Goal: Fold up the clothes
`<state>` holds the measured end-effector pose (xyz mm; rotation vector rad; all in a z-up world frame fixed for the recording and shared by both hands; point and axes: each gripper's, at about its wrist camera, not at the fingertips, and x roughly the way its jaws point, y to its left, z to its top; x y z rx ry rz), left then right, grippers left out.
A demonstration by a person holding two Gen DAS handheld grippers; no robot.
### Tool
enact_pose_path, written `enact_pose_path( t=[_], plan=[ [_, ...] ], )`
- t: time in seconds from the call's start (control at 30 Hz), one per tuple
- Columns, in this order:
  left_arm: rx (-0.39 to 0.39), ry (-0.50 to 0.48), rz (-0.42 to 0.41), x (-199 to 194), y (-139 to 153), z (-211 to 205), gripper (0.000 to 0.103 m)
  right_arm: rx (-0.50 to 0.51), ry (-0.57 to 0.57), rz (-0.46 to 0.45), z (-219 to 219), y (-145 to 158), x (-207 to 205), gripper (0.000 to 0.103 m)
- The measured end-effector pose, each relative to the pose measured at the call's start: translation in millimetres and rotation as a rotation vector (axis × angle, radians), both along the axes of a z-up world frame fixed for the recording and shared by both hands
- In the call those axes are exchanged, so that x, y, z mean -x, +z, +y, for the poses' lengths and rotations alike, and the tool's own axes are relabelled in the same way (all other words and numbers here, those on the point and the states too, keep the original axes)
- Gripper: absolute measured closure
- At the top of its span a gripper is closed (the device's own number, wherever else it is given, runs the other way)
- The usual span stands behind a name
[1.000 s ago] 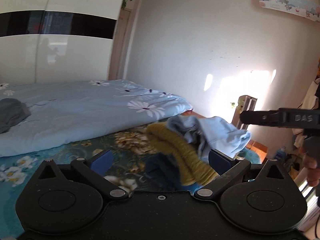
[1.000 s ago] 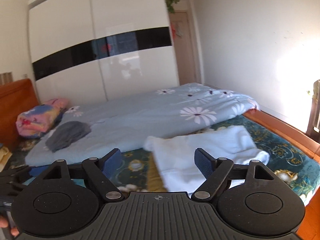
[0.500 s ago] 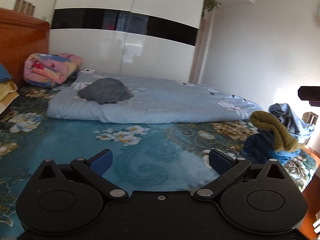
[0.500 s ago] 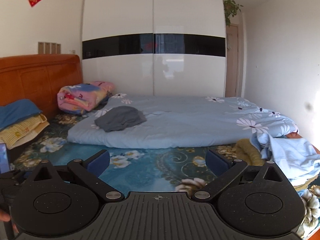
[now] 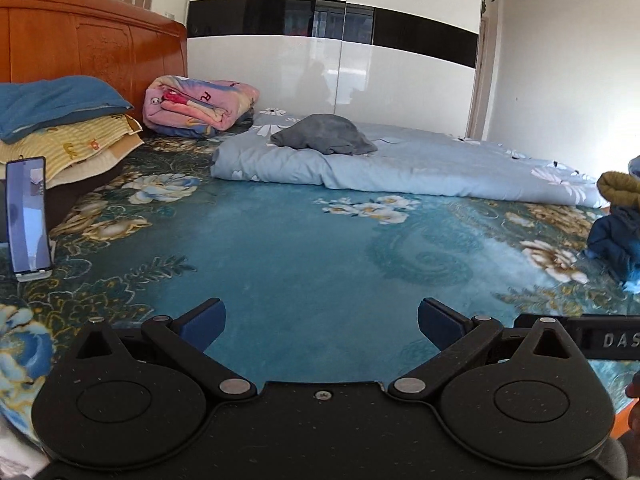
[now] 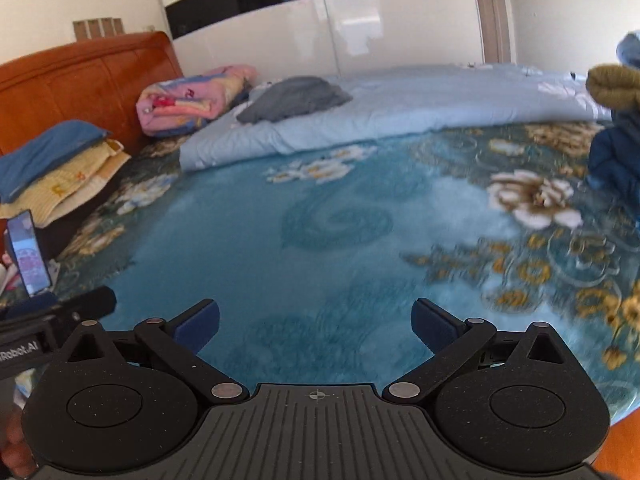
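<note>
A heap of clothes lies at the right edge of the bed: a mustard knit [image 5: 619,188] [image 6: 614,86] on top of a dark blue garment [image 5: 616,240] [image 6: 618,160], with pale blue cloth [image 6: 629,50] above. A grey garment [image 5: 322,140] [image 6: 294,98] rests on the light blue duvet [image 5: 420,164] [image 6: 400,108] at the back. My left gripper [image 5: 321,320] hangs open over the bare teal floral bedspread [image 5: 300,248], nothing between its blue pads. My right gripper [image 6: 315,322] is also open and empty above the bedspread [image 6: 320,220], well left of the heap.
A phone [image 5: 27,218] [image 6: 28,256] stands upright at the bed's left edge. Stacked pillows [image 5: 60,132] and a folded pink blanket [image 5: 198,106] sit by the wooden headboard [image 5: 92,44]. A white wardrobe [image 5: 332,60] fills the far wall. The other gripper's black body [image 5: 580,338] shows at right.
Both views swung left from the clothes heap toward the headboard and dipped toward the bedspread. The white cloth between the right gripper's fingers is gone from view. The right jaws widened.
</note>
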<state>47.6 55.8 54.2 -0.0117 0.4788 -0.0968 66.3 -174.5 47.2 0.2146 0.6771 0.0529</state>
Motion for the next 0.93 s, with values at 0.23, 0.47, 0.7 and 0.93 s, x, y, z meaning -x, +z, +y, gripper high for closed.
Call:
enact_pose_path(
  t=[0.23, 0.47, 0.7, 0.93],
  plan=[
    [-0.031, 0.079, 0.044, 1.0, -26.3, 5.8, 0.001, 0.028, -0.027, 0.034, 31.1, -38.3, 6.1, 0.0],
    [-0.051, 0.07, 0.097, -0.7, -42.8, 0.8, 0.001, 0.063, 0.013, -0.018, 43.4, -46.7, 22.1, 0.0],
    [-0.048, 0.081, 0.134, 0.1, -46.2, 2.8, 0.001, 0.02, 0.053, 0.01, 41.5, -56.2, 26.5, 0.0],
    [-0.091, 0.082, 0.139, 2.1, -45.5, 0.6, 0.001, -0.055, 0.052, 0.021, 32.0, -58.6, 28.4, 0.0]
  ],
)
